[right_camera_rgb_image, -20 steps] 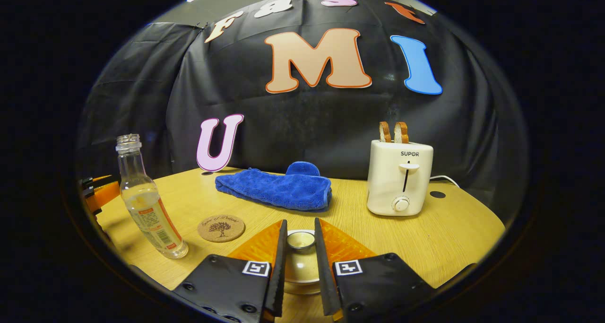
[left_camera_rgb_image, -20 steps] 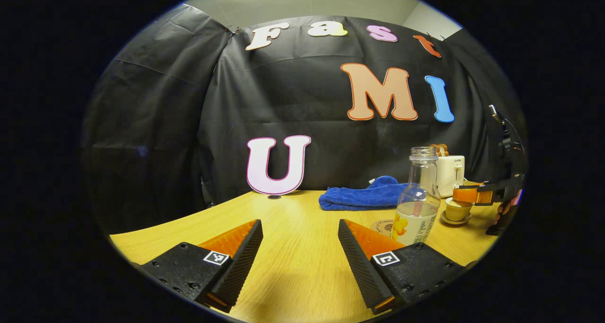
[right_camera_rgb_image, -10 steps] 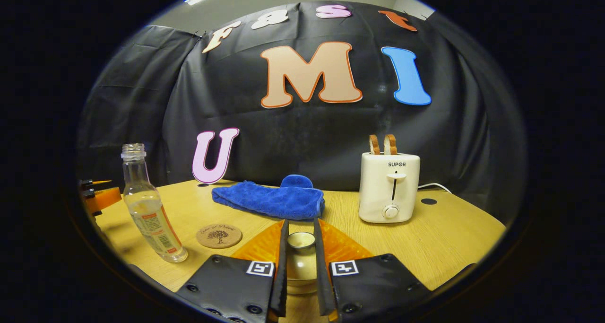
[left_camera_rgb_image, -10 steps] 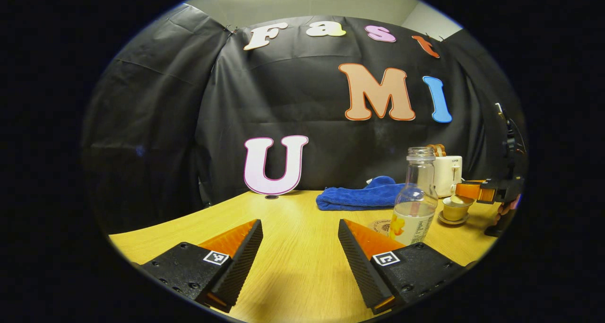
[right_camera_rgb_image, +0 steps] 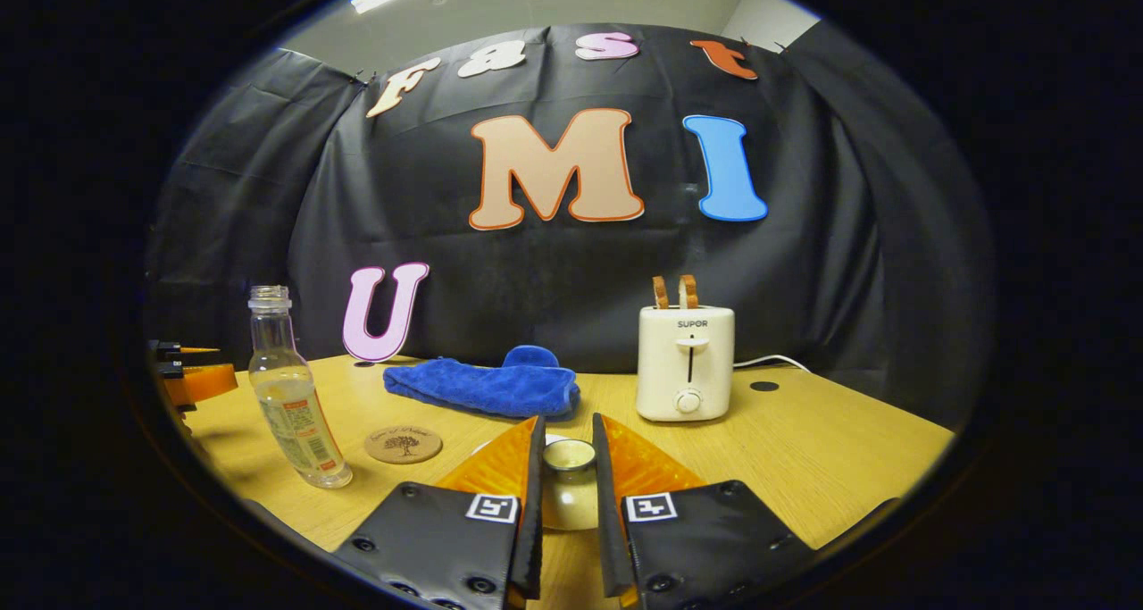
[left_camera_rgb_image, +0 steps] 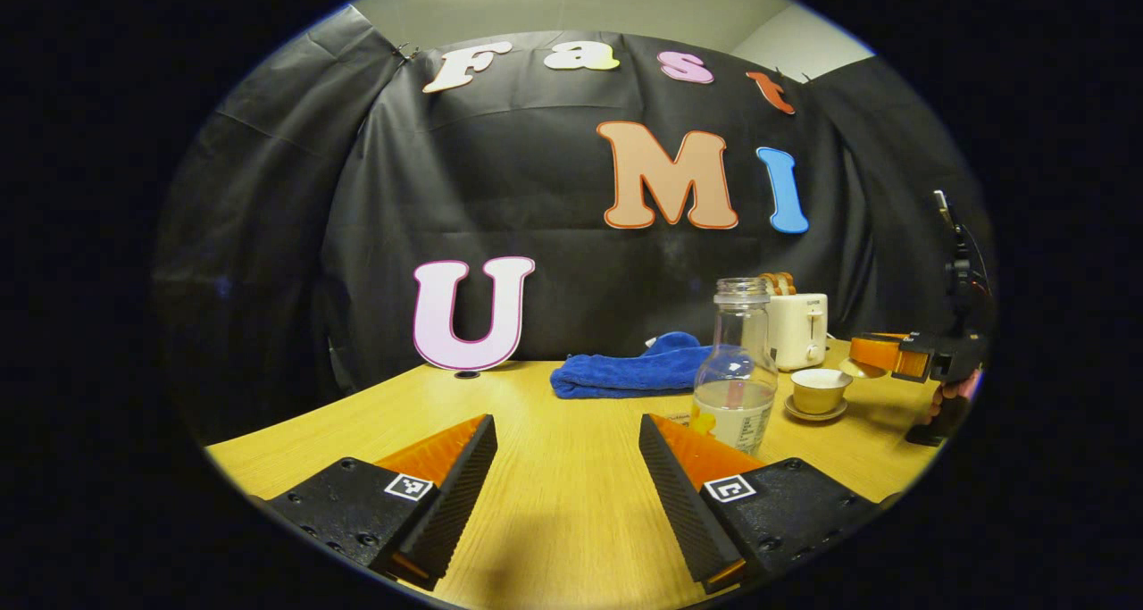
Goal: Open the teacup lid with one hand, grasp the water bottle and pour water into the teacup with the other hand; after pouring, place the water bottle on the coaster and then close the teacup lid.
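Note:
In the left gripper view my left gripper (left_camera_rgb_image: 565, 427) stands open low over the table, nothing between its fingers. The clear water bottle (left_camera_rgb_image: 735, 364), uncapped and partly full, stands just ahead to its right. Beyond it the teacup (left_camera_rgb_image: 820, 389) sits uncovered on its saucer. To the cup's right and a little above it, my right gripper (left_camera_rgb_image: 873, 353) holds the lid (left_camera_rgb_image: 855, 369). In the right gripper view my right gripper (right_camera_rgb_image: 566, 430) is shut on the lid (right_camera_rgb_image: 569, 467) by its knob. The bottle (right_camera_rgb_image: 290, 396) and cork coaster (right_camera_rgb_image: 403, 444) are to the left.
A blue towel (right_camera_rgb_image: 487, 385) lies at the back of the wooden table (right_camera_rgb_image: 804, 449). A white toaster (right_camera_rgb_image: 686, 360) with two slices stands right of it, its cord trailing behind. My left gripper (right_camera_rgb_image: 192, 382) shows at the far left edge.
My right gripper has lifted the lid off the teacup and drawn it up and to the right. The left gripper has turned right, so the bottle sits nearer its centre.

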Demonstrator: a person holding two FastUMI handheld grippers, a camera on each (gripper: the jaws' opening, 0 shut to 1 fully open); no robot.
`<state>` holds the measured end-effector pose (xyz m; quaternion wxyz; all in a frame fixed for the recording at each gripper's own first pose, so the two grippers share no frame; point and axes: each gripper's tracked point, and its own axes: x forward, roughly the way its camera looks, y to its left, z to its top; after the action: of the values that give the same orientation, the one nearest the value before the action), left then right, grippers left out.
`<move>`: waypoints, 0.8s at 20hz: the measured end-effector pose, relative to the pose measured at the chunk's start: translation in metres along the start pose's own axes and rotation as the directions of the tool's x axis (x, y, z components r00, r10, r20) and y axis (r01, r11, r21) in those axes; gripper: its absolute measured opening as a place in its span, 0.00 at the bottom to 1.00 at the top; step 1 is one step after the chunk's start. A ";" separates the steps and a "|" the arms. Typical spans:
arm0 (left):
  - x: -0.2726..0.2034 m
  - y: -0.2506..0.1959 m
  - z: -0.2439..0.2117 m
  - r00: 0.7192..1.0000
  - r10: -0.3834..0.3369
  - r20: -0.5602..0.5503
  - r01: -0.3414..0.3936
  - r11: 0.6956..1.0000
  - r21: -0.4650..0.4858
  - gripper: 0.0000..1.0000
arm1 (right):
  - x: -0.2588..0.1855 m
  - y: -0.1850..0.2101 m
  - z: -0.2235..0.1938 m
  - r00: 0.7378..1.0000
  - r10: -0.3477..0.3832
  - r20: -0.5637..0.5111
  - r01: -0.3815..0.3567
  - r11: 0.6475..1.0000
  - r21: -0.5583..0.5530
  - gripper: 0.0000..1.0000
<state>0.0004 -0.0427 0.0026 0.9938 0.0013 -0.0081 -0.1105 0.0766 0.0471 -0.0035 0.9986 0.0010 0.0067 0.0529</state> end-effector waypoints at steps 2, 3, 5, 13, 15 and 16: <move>0.001 -0.010 -0.001 1.000 -0.025 -0.004 0.024 1.000 -0.009 0.94 | -0.012 -0.010 0.000 1.000 -0.031 0.002 0.031 1.000 -0.001 0.29; 0.002 -0.013 -0.002 0.999 -0.032 -0.005 0.032 0.999 -0.009 0.94 | -0.017 -0.015 0.001 0.999 -0.049 0.003 0.049 0.999 -0.002 0.29; 0.002 -0.029 0.000 0.997 -0.075 -0.002 0.075 0.997 -0.011 0.94 | -0.029 -0.024 0.001 0.997 -0.073 0.002 0.073 0.997 -0.002 0.29; 0.010 -0.077 -0.001 0.980 -0.201 -0.004 0.201 0.979 -0.010 0.94 | -0.066 -0.049 0.002 0.992 -0.124 0.004 0.124 0.992 -0.001 0.29; 0.015 -0.088 -0.003 0.972 -0.233 -0.017 0.233 0.972 -0.008 0.92 | -0.066 -0.049 0.004 0.992 -0.123 0.007 0.123 0.992 -0.004 0.29; 0.017 -0.092 -0.005 0.970 -0.243 -0.026 0.243 0.970 -0.007 0.94 | -0.066 -0.049 0.004 0.992 -0.125 0.007 0.125 0.992 -0.002 0.29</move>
<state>-0.0026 -0.1359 -0.0025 0.9728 0.0020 0.0056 -0.2315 0.0162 -0.0081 0.0008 0.9999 -0.0004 0.0031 -0.0097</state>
